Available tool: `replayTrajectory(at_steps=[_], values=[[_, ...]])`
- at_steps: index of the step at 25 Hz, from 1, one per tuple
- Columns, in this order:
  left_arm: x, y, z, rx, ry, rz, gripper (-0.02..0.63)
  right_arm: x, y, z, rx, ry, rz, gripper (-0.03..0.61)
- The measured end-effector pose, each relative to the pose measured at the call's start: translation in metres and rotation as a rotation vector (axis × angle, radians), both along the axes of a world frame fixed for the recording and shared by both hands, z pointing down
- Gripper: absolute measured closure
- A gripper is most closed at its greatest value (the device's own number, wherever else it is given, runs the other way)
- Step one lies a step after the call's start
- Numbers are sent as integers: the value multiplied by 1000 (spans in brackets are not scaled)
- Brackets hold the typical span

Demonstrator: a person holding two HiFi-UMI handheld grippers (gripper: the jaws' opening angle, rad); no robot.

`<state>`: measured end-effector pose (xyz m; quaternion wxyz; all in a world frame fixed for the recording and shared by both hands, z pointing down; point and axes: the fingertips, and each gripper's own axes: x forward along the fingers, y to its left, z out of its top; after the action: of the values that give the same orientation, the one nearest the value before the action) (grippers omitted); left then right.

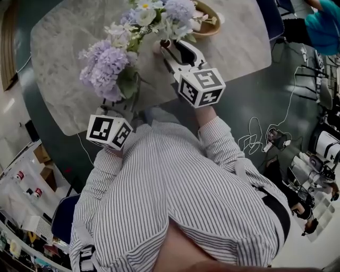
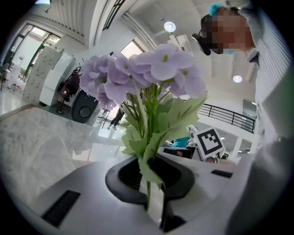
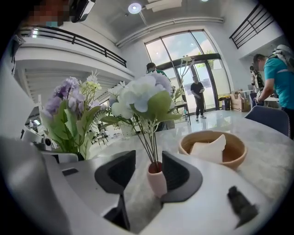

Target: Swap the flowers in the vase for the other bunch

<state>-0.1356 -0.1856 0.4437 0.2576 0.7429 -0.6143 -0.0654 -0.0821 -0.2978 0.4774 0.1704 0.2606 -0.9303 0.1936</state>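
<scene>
Big glass doors point(image 3: 183, 59) and a high white ceiling make up the room, and a few people stand far back by the doors. The floor point(image 1: 265, 90) is dark, with thin white wires point(image 1: 255, 135) lying on it.

A wide stone table point(image 1: 69, 64) with grey swirls fills the top of the head view. A person in a striped shirt point(image 1: 175, 196) leans over it and holds a tool in each hand. A blue chair point(image 3: 271, 119) stands at the far side.

The purple bunch point(image 1: 106, 69) is up in the air on the left, not in any pot. The left gripper point(image 2: 151, 183) has its jaws squeezed tight on the green stems, and the purple heads stand up above it.

The white bunch point(image 1: 159, 16) has pale blue and white flowers. It stands in the vase, so it has not been taken out yet.

The right gripper point(image 1: 178, 53) reaches over the table toward that bunch. Its jaws are spread wide apart, with the vase between them. The jaws do not squeeze the vase. One jaw sits right next to the vase and may just touch it; the view is too bent to be sure.

A brown bowl point(image 3: 234, 158) sits on the table just past the vase, with something white point(image 3: 209, 149) inside.

The vase point(image 3: 157, 181) is small and pink, and it stands upright on the table.
</scene>
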Motion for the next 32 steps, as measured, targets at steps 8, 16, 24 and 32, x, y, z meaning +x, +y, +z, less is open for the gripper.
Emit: replayTrajectory(at_steps=[8, 16, 24, 32], values=[[-1, 0, -2, -1, -1, 5, 568, -9, -6, 7, -25, -10, 41, 400], [-2, 0, -2, -9, -6, 6, 568, -20, -12, 9, -10, 10, 22, 403], [-5, 0, -4, -15, -7, 5, 568, -23, -15, 8, 11, 31, 23, 454], [-5, 3, 0, -21, -7, 9, 568, -21, -15, 10, 38, 48, 34, 493]])
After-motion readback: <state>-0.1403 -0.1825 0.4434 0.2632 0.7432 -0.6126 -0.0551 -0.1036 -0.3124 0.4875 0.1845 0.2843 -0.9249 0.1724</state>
